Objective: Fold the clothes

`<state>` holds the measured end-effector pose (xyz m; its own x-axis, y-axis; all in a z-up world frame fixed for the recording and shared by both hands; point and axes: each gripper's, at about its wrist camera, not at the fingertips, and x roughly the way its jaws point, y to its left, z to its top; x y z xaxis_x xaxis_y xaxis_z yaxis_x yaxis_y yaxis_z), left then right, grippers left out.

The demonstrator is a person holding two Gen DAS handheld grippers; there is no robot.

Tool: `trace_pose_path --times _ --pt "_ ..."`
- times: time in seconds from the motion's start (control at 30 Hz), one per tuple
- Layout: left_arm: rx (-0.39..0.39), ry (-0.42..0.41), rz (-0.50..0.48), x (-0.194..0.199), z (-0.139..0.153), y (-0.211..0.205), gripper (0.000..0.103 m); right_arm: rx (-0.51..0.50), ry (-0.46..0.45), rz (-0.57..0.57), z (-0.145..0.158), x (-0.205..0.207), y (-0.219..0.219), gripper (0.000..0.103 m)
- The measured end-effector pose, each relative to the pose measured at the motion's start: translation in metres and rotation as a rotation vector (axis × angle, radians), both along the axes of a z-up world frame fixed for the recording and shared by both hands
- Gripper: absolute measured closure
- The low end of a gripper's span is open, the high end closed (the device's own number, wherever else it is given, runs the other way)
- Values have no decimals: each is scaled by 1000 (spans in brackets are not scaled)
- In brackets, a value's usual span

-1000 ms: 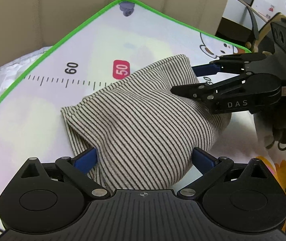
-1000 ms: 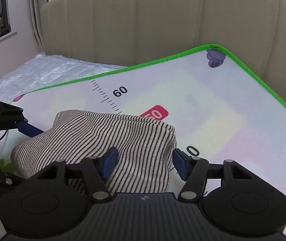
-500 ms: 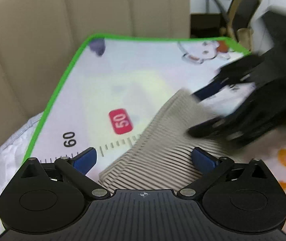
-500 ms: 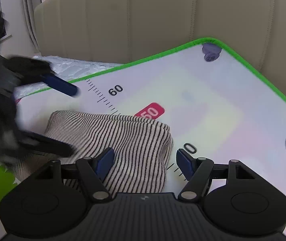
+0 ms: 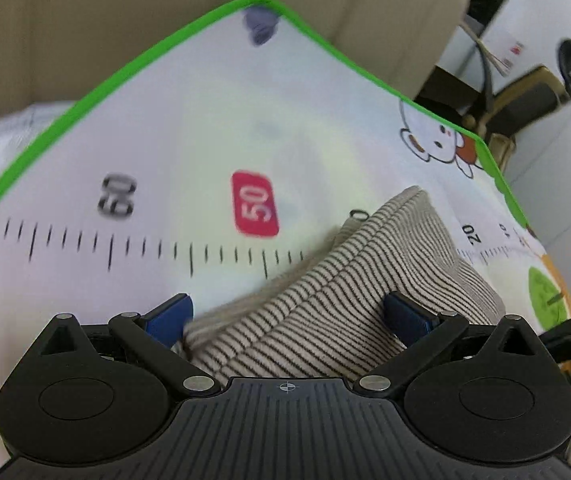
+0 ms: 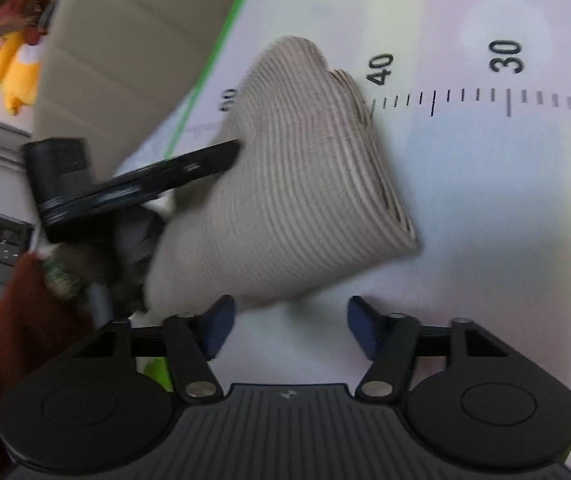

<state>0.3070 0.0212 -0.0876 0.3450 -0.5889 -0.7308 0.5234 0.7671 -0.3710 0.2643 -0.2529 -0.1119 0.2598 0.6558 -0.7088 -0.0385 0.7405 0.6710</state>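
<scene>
Your green-edged mat (image 5: 325, 128) carries the folded striped garment (image 5: 349, 292) beside its 40–50 marks. Your left gripper (image 5: 285, 316) hangs low, spread wide astride the near end. Your right gripper (image 6: 289, 328) is spread too, garment just ahead, ungrasped.

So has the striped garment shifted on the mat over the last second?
Yes. In the left wrist view the striped garment now lies right of the red 50 label, clear of the ruler ticks it previously covered.
</scene>
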Motion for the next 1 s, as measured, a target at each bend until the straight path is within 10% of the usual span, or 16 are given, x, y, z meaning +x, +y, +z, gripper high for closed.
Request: trace_pose_path --times 0.23,0.57,0.83,0.97,1.0 --pt "-36 60 144 -27 3 26 0 -153 -146 120 25 35 8 55" --pt "-34 34 -142 -107 29 -13 1 -199 -227 -17 21 62 -4 56" --pt "-254 -10 381 -61 50 90 1 -259 -419 65 45 32 -1 56" --pt "-145 112 513 -46 16 88 46 -220 -392 32 41 34 3 54" --pt "-136 115 492 -47 14 80 43 -213 -386 22 41 39 4 53"
